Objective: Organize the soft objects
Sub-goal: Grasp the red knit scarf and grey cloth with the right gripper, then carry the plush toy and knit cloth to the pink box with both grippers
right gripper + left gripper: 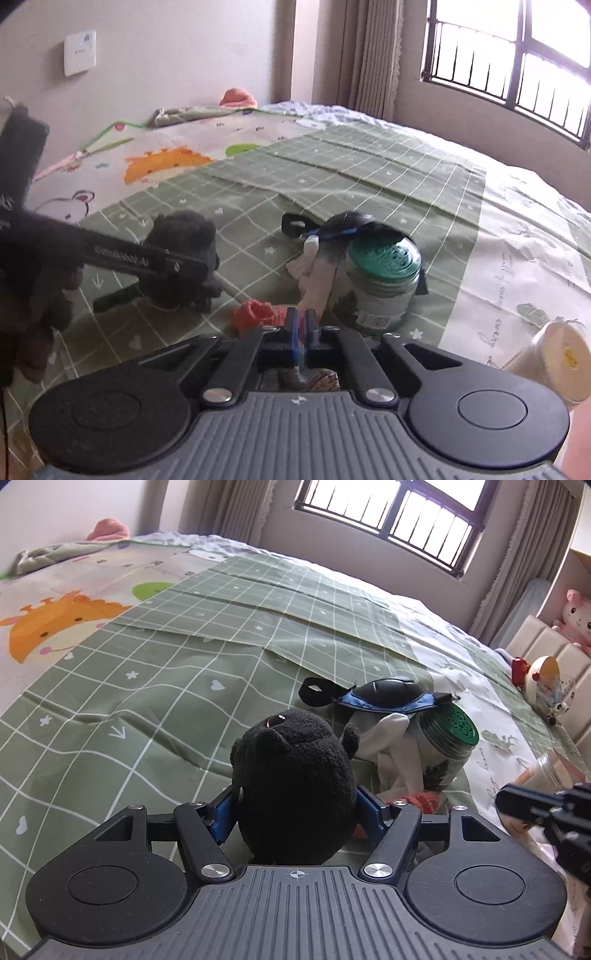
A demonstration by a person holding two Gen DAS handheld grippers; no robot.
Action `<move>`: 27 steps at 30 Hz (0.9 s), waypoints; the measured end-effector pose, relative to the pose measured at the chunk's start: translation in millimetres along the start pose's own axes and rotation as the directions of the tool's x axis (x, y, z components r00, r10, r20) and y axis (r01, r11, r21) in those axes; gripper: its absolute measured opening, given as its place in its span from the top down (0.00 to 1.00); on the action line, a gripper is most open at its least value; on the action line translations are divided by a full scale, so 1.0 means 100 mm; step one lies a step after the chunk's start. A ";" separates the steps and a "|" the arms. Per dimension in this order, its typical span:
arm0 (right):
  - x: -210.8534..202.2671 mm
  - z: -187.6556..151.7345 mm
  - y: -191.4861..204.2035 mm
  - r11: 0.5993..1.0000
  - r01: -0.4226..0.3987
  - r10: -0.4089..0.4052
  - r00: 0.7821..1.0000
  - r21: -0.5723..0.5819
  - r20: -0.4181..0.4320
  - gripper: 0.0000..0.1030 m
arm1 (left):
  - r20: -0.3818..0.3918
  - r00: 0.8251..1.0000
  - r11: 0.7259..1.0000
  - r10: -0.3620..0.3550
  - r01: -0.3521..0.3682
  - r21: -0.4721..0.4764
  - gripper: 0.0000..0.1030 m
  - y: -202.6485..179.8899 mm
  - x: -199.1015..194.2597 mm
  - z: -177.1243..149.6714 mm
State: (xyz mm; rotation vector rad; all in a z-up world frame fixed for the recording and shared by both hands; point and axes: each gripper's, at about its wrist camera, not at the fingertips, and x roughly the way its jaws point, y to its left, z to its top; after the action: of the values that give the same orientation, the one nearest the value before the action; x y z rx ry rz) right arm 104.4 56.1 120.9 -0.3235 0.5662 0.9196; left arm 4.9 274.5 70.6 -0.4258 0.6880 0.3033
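The left gripper (295, 808) clamped the black plush toy (295, 786); the right gripper (301, 325) was closed on a pink cloth (303, 320). White socks (391, 746), lower centre, remained unsorted.

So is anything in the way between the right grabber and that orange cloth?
Nothing visible. The orange cloth lies just ahead and left of the shut right gripper, with only bedsheet between. The green-lidded jar and white sock sit further right.

— What sort of place is this?
— A home bedroom: a bed (258, 602) under a green checked cartoon sheet, curtains (373, 55) beside a barred window (399, 517).
— A child's?
— Probably; a pink plush toy (576, 616) sits beside the padded headboard (546, 653).
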 end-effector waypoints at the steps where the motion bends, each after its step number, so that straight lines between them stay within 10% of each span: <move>1: -0.10 0.05 -0.02 1.000 -0.007 0.007 1.000 0.007 0.015 0.98 | 0.003 1.000 1.000 -0.001 0.001 0.001 0.30 -0.02 -0.01 0.00; 6: -0.27 0.07 0.03 0.999 -0.006 0.008 0.999 -0.049 0.034 0.89 | 0.027 1.000 1.000 0.001 -0.001 0.000 0.31 -0.11 -0.10 0.04; 9: -0.13 -0.08 0.13 0.995 0.019 -0.017 1.000 -0.094 0.018 0.37 | 0.027 1.000 1.000 0.010 -0.010 0.001 0.30 -0.11 -0.11 0.04; 10: -0.06 -0.14 0.18 0.994 0.029 -0.027 0.999 -0.102 0.020 0.33 | 0.024 1.000 1.000 0.014 -0.014 0.002 0.30 -0.11 -0.11 0.03; 18: 0.73 -0.39 0.30 0.999 0.008 -0.013 0.992 -0.039 -0.129 0.34 | 0.008 1.000 0.999 0.020 -0.020 -0.032 0.30 0.12 -0.05 -0.03; 23: 0.57 -0.40 0.30 0.999 -0.022 0.017 0.990 -0.040 -0.140 0.82 | 0.014 1.000 0.998 0.015 -0.014 -0.053 0.30 0.24 -0.06 -0.05; 27: 0.07 -0.35 0.23 1.000 -0.025 0.024 0.997 -0.018 -0.068 0.84 | 0.024 1.000 0.998 -0.003 0.004 -0.062 0.31 0.21 -0.09 -0.05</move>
State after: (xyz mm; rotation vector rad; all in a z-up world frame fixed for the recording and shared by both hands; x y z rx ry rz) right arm 77.7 56.4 88.4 -0.3659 0.6251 0.9406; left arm -13.2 289.4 66.8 -0.4821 0.6559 0.3266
